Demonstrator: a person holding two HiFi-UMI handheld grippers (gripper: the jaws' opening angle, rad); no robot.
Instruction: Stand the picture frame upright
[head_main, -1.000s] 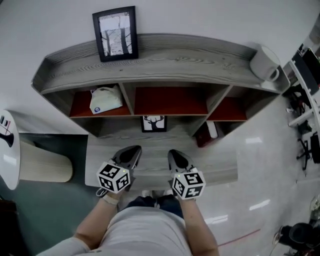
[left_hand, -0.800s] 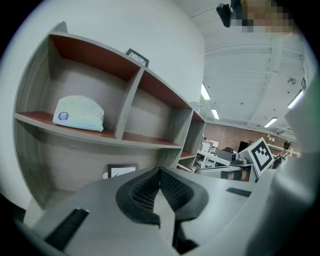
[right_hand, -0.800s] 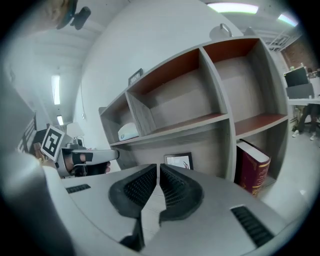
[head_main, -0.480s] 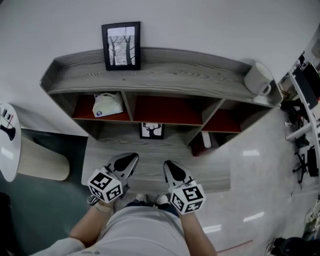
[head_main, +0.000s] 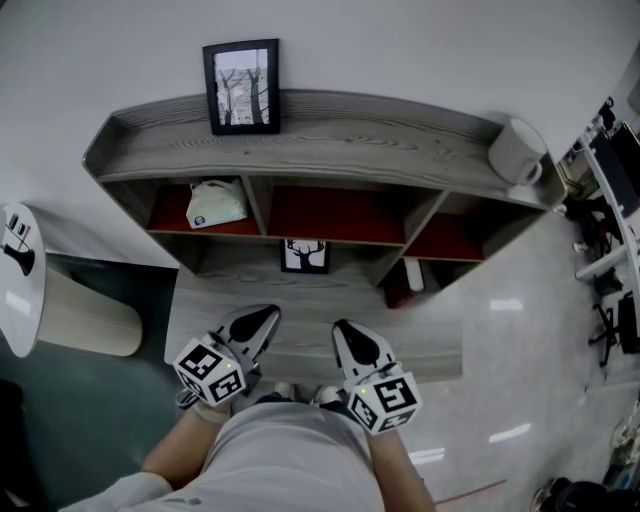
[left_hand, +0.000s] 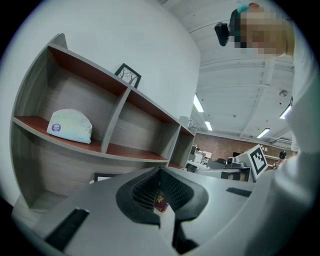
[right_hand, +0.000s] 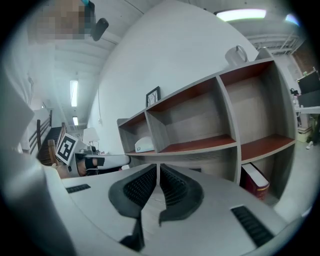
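A black picture frame with a tree print stands upright on the top of the grey wooden shelf unit, against the white wall. It also shows in the left gripper view and the right gripper view. My left gripper and right gripper hover low over the bottom ledge, close to the person's body and far from the frame. Both are shut with nothing between their jaws, as the left gripper view and the right gripper view show.
A small deer picture stands at the back of the bottom ledge. A white tissue pack lies in the left compartment. A red book sits low on the right, and a white mug lies on the top's right end. A lamp shade stands at left.
Both grippers have drawn back a little toward the person's body, and the head view has shifted. The frame on top stands as before.
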